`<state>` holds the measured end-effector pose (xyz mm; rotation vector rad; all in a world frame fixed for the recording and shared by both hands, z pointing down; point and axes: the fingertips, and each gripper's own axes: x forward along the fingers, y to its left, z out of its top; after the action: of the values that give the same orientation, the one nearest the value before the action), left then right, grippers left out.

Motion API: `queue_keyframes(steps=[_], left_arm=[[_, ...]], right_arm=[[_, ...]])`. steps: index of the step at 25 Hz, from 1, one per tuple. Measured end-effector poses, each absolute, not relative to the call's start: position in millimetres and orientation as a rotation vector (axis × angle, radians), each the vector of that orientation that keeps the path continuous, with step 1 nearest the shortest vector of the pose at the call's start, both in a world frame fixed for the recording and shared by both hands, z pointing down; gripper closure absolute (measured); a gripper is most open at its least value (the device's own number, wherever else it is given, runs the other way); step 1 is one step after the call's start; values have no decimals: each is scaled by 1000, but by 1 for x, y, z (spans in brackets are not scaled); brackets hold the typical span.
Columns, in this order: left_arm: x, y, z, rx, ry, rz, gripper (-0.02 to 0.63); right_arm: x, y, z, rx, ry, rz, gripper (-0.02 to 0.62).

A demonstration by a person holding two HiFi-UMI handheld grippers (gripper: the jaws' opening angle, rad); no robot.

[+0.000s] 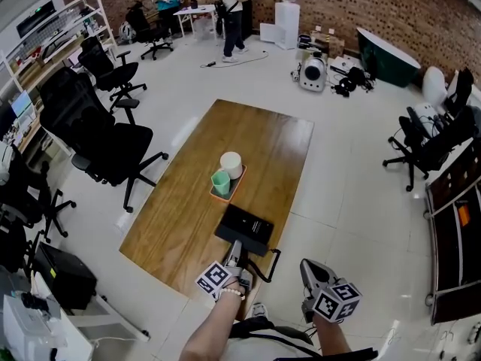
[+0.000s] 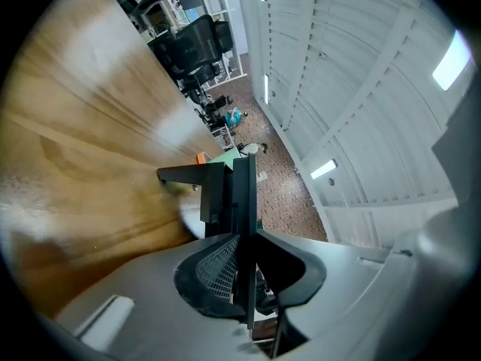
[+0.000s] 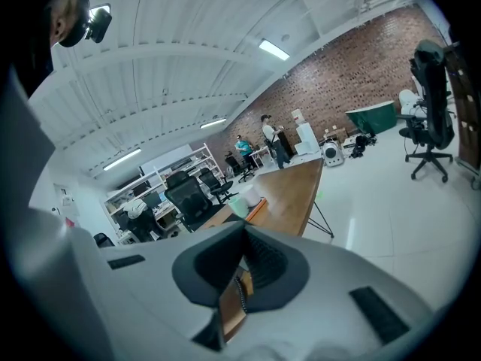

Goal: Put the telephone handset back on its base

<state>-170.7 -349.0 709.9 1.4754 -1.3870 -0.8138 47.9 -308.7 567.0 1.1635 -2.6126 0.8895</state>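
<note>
A black telephone base [image 1: 245, 227] lies near the front end of the wooden table [image 1: 195, 201]. My left gripper [image 1: 234, 262] is just in front of the base, shut on the dark handset [image 1: 237, 248], and a black cord [image 1: 269, 268] loops off to the right. In the left gripper view the handset [image 2: 242, 194] shows edge-on as a thin black slab clamped between the jaws of the left gripper [image 2: 244, 235]. My right gripper [image 1: 314, 277] hangs off the table's front right, away from the phone. Its jaws meet at the tip of the right gripper [image 3: 242, 230] with nothing in them.
An orange tray [image 1: 219, 194] with a green cup [image 1: 220, 182] and a white cup [image 1: 231, 164] sits mid-table behind the base. Black office chairs [image 1: 105, 141] stand left of the table. Two people [image 1: 231, 13] stand at the far back. White floor surrounds the table.
</note>
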Motion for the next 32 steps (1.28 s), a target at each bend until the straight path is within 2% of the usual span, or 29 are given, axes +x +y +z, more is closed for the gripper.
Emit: queue_keyframes(steps=[19, 22, 23, 25, 32], left_arm=[[-173, -362, 733, 1495, -1394, -800, 535], [-173, -361, 739, 1485, -1410, -741, 520], [-173, -360, 742, 1478, -1422, -713, 488], [-175, -358, 744, 1477, -1447, -659, 465], [-177, -315, 712, 1533, -1541, -499, 466]], right_arm=[[60, -312, 578, 1227, -2554, 902, 595], [60, -312, 576, 1228, -2557, 907, 595], [59, -312, 576, 1226, -2558, 906, 595], [58, -311, 575, 1217, -2562, 905, 595], [55, -298, 568, 1180, -2574, 892, 595]])
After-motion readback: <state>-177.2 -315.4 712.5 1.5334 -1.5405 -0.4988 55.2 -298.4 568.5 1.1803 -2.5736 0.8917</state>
